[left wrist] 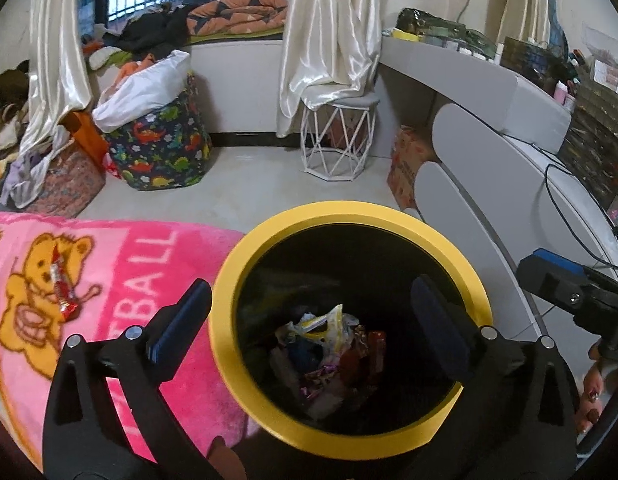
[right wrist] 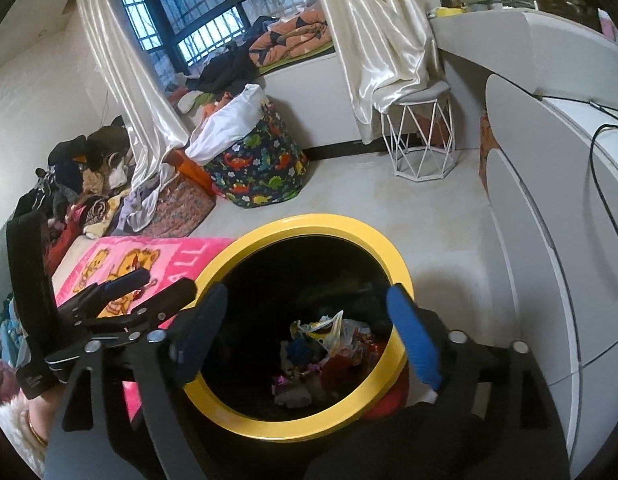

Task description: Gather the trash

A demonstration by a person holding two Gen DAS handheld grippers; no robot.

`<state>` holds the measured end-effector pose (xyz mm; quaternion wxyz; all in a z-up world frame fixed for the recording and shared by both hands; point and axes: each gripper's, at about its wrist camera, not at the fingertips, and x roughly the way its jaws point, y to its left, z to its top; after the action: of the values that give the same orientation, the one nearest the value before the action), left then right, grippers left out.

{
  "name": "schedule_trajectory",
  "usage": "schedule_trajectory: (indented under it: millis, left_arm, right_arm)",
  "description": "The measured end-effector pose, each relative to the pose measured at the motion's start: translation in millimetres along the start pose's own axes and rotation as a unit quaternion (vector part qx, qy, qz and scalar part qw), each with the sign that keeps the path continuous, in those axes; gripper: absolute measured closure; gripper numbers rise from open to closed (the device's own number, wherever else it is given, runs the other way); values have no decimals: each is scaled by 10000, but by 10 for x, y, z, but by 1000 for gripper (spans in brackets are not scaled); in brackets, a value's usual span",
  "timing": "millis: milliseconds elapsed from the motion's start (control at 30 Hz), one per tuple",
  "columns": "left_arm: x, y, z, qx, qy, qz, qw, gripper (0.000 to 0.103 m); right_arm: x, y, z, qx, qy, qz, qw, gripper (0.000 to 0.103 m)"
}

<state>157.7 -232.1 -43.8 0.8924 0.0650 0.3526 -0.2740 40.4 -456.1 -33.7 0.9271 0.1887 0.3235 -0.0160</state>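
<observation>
Hovering above the yellow-rimmed bin [left wrist: 351,216], both tools are seen spread wide with nothing between their fingers: the left tool [left wrist: 309,318] and the right tool [right wrist: 309,334] are each angled downward over the dark mouth. Collected trash [left wrist: 329,344] lies in a heap at the bottom of the bin. One red wrapper [left wrist: 63,294] is left on the pink blanket [left wrist: 121,264], near the edge that meets the bin's rim. For the step in hand, that wrapper is best approached from above by the left tool, with the fingers kept spread until they straddle it, so that the soft blanket is not pinched along with it. The right tool can be held clear beside the bin.
</observation>
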Motion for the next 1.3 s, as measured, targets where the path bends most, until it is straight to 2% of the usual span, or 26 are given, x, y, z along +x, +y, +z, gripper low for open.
schedule_trajectory:
  millis: [367, 733, 1100, 1300]
  left_arm:
    - [-370, 241, -112, -331, -253, 469, 9980, 11]
    - [-888, 542, -325, -592, -630, 982, 9914, 11]
    - [-1451, 702, -634, -548, -1259, 1561, 9781, 11]
    - [-1644, 716, -804, -614, -1494, 1775, 9708, 11]
  right_arm:
    - [-202, 205, -55, -342, -393, -125, 9986, 7]
    - [-376, 621, -185, -890, -822, -20, 9926, 7]
    - [-606, 934, -439, -1054, -1659, 96, 9805, 6]
    - [-780, 1096, -634, -1311, -2285, 30, 9647, 6]
